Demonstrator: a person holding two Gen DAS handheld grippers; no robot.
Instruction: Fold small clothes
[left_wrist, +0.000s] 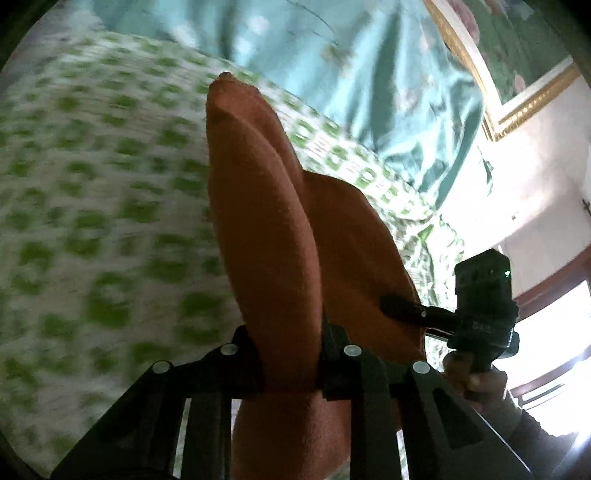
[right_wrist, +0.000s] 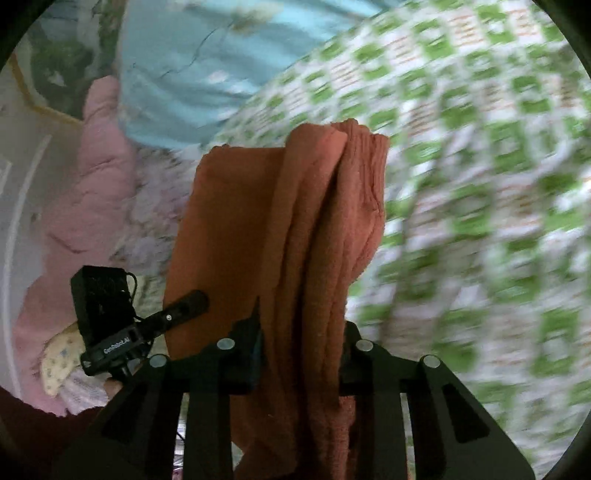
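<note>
Above the bedspread (left_wrist: 92, 221) with its green-and-white checks, an orange cloth (left_wrist: 258, 229) hung lifted, caught by both tools at once. Seen from the left wrist, the left gripper (left_wrist: 291, 363) had its jaws drawn narrow and pressed on a bunched fold of the cloth, which ran up between the black fingers (left_wrist: 243, 354) and stood away from the camera in two long ridges. To the right of that fold, the right gripper (left_wrist: 399, 306) reached in sideways with its tip against the cloth's far edge, and a hand (left_wrist: 476, 376) gripped its handle below the black camera block.

From the right wrist, the right gripper (right_wrist: 301, 354) likewise had narrow jaws clamped on the cloth (right_wrist: 295, 221), which passed between them in several vertical pleats, its ribbed hem at the top right. Left of the pleats a flatter panel of the same cloth spread out, and the left gripper (right_wrist: 184, 306) touched that panel's lower left edge, its body bearing a white label.

Beyond the cloth, the bedspread (right_wrist: 480, 184) filled the right side of this view, blurred. A light blue sheet (right_wrist: 192, 74) lay past the bedspread's upper edge, and a pink blanket (right_wrist: 85, 206) sat to the left of the cloth. From the left wrist the blue sheet (left_wrist: 351, 74) lay above the bedspread, with a gold picture frame (left_wrist: 495, 110) beside it at the upper right.
</note>
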